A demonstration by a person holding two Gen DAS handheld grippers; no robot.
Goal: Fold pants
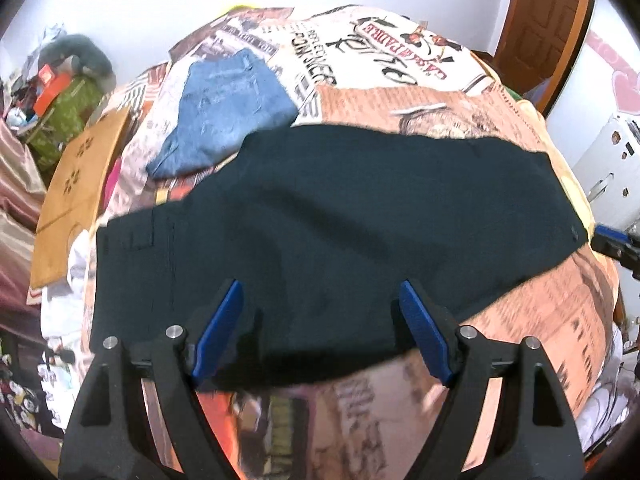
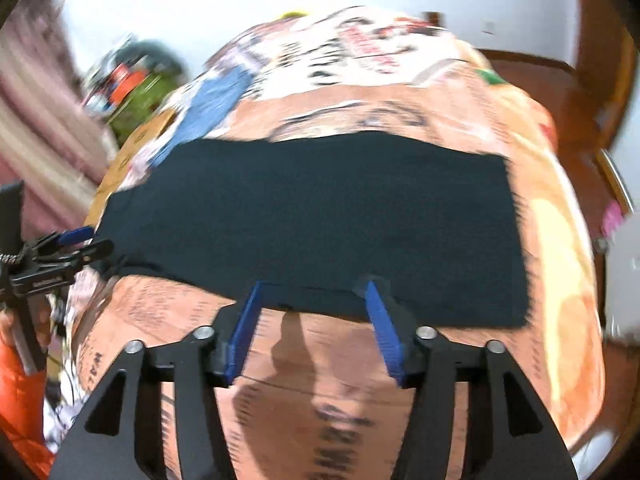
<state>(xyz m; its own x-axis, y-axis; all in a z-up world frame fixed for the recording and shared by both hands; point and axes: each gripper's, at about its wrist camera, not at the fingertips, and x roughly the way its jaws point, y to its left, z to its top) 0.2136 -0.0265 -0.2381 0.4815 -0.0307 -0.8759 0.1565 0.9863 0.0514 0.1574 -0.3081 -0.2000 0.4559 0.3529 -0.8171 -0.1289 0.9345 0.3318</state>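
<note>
Dark pants (image 1: 340, 216) lie flat and lengthwise across a bed covered by a printed blanket (image 1: 520, 312). In the left wrist view my left gripper (image 1: 320, 286) hovers over their near edge, open, its blue pads (image 1: 222, 328) wide apart with nothing between them. The right wrist view shows the same pants (image 2: 320, 208) as a dark band. There my right gripper (image 2: 314, 284) is open with its fingertips at the near edge of the cloth, gripping nothing. The right gripper (image 1: 616, 244) also shows at the right edge of the left view, and the left gripper (image 2: 80, 244) at the left edge of the right view.
A folded pair of blue jeans (image 1: 228, 108) lies farther back on the bed. A flat cardboard sheet (image 1: 80, 196) leans at the left bed edge, beside a green box (image 1: 68, 112) with clutter. A wooden door (image 1: 548, 20) and a white appliance (image 1: 612, 160) stand to the right.
</note>
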